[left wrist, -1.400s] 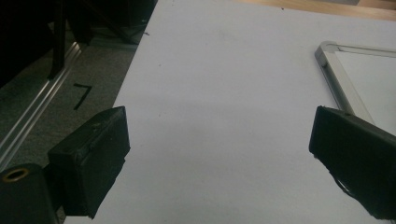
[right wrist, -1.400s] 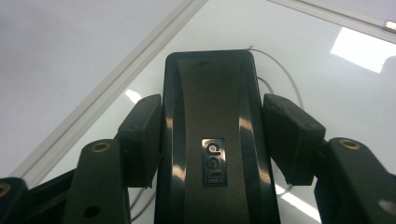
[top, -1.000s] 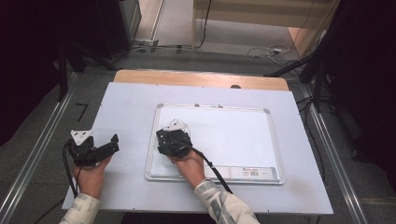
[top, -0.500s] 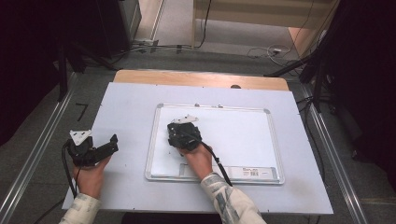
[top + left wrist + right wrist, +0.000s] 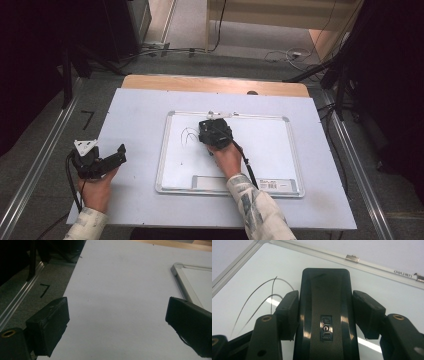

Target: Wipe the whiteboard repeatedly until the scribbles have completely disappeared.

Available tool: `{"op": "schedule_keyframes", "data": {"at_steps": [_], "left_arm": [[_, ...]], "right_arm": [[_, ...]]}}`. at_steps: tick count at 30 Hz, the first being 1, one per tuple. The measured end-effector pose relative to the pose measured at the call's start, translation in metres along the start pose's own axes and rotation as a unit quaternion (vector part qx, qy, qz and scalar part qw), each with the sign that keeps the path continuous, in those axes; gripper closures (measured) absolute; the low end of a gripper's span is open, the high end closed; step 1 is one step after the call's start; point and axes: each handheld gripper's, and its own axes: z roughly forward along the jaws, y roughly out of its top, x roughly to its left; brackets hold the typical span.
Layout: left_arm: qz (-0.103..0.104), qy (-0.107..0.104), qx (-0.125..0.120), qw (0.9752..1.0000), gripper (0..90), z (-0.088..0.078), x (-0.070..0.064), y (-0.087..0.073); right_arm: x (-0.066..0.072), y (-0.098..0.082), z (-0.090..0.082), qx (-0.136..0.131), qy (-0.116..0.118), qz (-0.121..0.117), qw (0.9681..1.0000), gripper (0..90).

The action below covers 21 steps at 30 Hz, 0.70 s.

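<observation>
— What do we have at the right gripper [image 5: 212, 131]?

— Its jaws are clamped on both sides of a black eraser [image 5: 325, 315] resting on the whiteboard [image 5: 270, 145], beside thin dark pen strokes [image 5: 259, 298].

— And our left gripper [image 5: 112, 157]?

— Jaws spread wide, holding nothing, over the white table [image 5: 120, 290], left of the board.

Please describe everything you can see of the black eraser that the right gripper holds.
The glossy black plastic whiteboard eraser is a long block with rounded corners and a small embossed logo plate on top. The right gripper clamps it from both sides. It lies over the upper left part of the white, silver-framed whiteboard, beside thin curved pen lines.
</observation>
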Motion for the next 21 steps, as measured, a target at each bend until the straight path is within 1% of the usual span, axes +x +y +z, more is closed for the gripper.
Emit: {"op": "schedule_keyframes", "data": {"at_steps": [1, 4, 10, 13, 17, 18, 19, 21], "left_arm": [[0.0, 0.0, 0.0, 1.0, 5.8, 0.0, 0.0, 0.0], [0.001, 0.0, 0.002, 1.0, 5.8, 0.001, 0.0, 0.0], [-0.001, -0.002, 0.002, 1.0, 5.8, 0.001, 0.001, 0.0], [-0.001, -0.004, 0.0, 1.0, 5.8, 0.0, 0.001, 0.0], [0.0, -0.005, 0.001, 1.0, 5.8, 0.001, 0.002, 0.0], [0.0, -0.005, 0.001, 1.0, 5.8, 0.001, 0.002, 0.0], [0.0, -0.005, 0.001, 1.0, 5.8, 0.001, 0.001, 0.001], [0.0, -0.005, 0.0, 1.0, 5.8, 0.0, 0.001, 0.001]], "right_arm": [[0.001, 0.002, 0.002, 0.0, -0.001, 0.003, 1.0, 39.0], [0.005, 0.008, 0.008, 0.0, -0.006, 0.0, 1.0, 39.0], [0.019, 0.017, 0.017, 0.0, -0.002, -0.009, 1.0, 39.1], [0.027, 0.02, 0.02, 0.0, -0.001, -0.011, 0.9999, 39.0], [0.036, 0.022, 0.022, -0.002, 0.003, -0.019, 0.9998, 39.0], [0.036, 0.022, 0.022, -0.002, 0.003, -0.019, 0.9998, 39.0], [0.04, 0.022, 0.023, -0.001, 0.006, -0.021, 0.9998, 39.1], [0.045, 0.022, 0.023, 0.0, 0.008, -0.023, 0.9997, 39.0]]}}
